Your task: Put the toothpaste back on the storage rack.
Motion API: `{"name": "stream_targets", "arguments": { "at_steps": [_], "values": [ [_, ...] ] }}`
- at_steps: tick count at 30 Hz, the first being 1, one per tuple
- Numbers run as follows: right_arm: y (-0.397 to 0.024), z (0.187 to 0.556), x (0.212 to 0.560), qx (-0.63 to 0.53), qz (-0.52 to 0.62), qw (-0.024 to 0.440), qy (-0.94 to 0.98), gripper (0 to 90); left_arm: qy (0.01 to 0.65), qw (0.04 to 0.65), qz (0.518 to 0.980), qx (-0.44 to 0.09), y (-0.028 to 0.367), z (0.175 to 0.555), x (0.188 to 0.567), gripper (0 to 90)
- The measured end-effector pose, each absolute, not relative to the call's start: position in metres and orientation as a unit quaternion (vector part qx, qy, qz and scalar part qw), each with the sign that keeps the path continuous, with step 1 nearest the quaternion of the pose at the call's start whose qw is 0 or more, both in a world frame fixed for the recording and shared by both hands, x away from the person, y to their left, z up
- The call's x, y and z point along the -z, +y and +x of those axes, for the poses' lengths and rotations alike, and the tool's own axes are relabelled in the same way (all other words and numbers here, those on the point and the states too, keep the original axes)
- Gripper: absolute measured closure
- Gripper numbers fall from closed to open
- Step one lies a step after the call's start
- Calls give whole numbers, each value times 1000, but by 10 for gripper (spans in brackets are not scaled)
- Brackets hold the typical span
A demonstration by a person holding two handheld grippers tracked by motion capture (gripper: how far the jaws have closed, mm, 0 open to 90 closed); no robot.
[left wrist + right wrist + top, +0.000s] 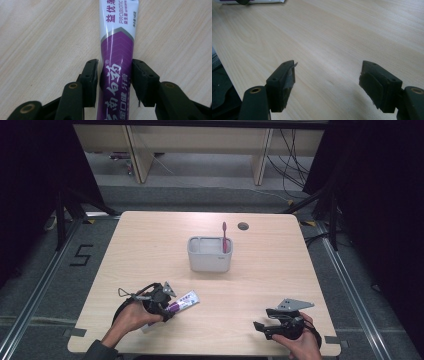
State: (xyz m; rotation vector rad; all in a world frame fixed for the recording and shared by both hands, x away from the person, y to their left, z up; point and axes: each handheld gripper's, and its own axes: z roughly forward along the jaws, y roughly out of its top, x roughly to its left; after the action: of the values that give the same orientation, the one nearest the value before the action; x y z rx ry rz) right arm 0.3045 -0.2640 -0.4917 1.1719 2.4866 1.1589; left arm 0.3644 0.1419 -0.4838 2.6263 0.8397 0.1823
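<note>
Your left gripper (114, 75) sits astride the toothpaste tube (117, 50), which lies flat on the wooden table (280, 270) in front of the grey holder (210, 254) and to its left, on your side of it. In the left gripper view both pads flank the tube's purple section; the left pad touches its edge and the right pad looks just against the other edge, so the jaws read as clamped on the tube. The tube's white end points toward the holder. A pink toothbrush (224, 237) stands upright in the holder's right end. Your right gripper (329, 82) rests low over bare table, in front of the holder and to its right, jaws wide apart with nothing between them.
</note>
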Motion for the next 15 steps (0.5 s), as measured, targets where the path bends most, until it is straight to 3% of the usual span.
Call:
{"name": "stream_targets", "arguments": {
  "at_steps": [15],
  "values": [
    [-263,304,492,-390,392,81,830,291,293,161,941,-58,135,370,484,629]
  ]
}}
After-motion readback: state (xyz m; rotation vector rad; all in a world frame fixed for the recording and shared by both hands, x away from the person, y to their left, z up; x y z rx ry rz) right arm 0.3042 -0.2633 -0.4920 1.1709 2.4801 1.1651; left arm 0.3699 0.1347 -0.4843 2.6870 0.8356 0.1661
